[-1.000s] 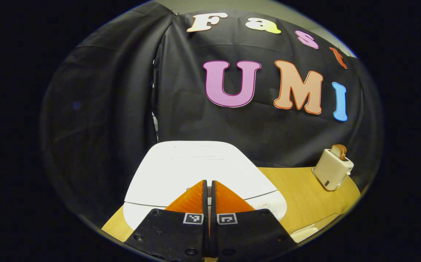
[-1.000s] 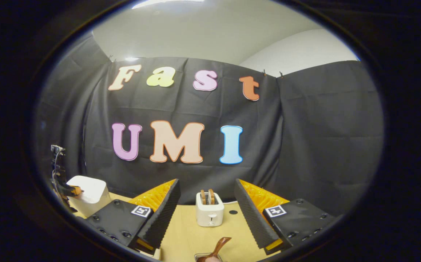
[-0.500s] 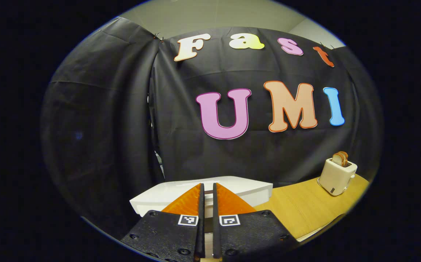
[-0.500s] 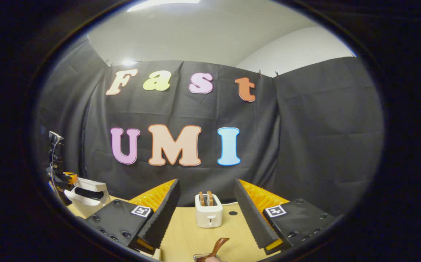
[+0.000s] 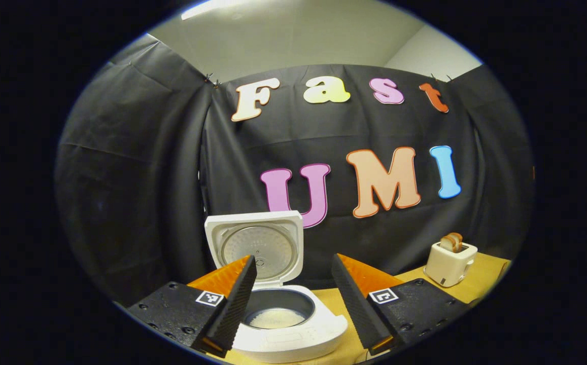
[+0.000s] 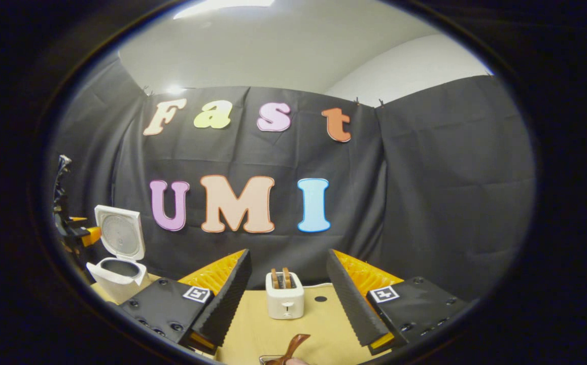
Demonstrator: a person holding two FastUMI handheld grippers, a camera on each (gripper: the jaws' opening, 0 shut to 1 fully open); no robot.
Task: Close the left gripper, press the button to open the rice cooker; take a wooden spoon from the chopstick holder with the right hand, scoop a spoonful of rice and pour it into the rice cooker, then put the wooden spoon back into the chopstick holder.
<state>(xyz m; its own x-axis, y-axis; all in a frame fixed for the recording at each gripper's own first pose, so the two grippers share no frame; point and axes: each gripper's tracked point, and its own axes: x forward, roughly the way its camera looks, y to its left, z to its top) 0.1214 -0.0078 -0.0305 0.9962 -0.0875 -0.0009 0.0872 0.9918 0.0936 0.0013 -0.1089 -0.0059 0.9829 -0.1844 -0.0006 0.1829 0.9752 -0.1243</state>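
With the cooker (image 5: 278,309) open, the spoon (image 6: 289,349) lies at 6 o'clock below the right gripper (image 6: 288,289), handle toward 1 o'clock; both grippers' fingers are spread, empty.

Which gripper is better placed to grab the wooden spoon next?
Right. The brown wooden spoon sits just below the open right gripper. The left gripper faces the open white rice cooker.

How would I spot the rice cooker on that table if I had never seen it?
Start at the wooden table before the black cloth wall and go to its left end. The rice cooker is the low white pot there, lid standing upright and open. Its neighbour, the small white toaster, holds toast instead.
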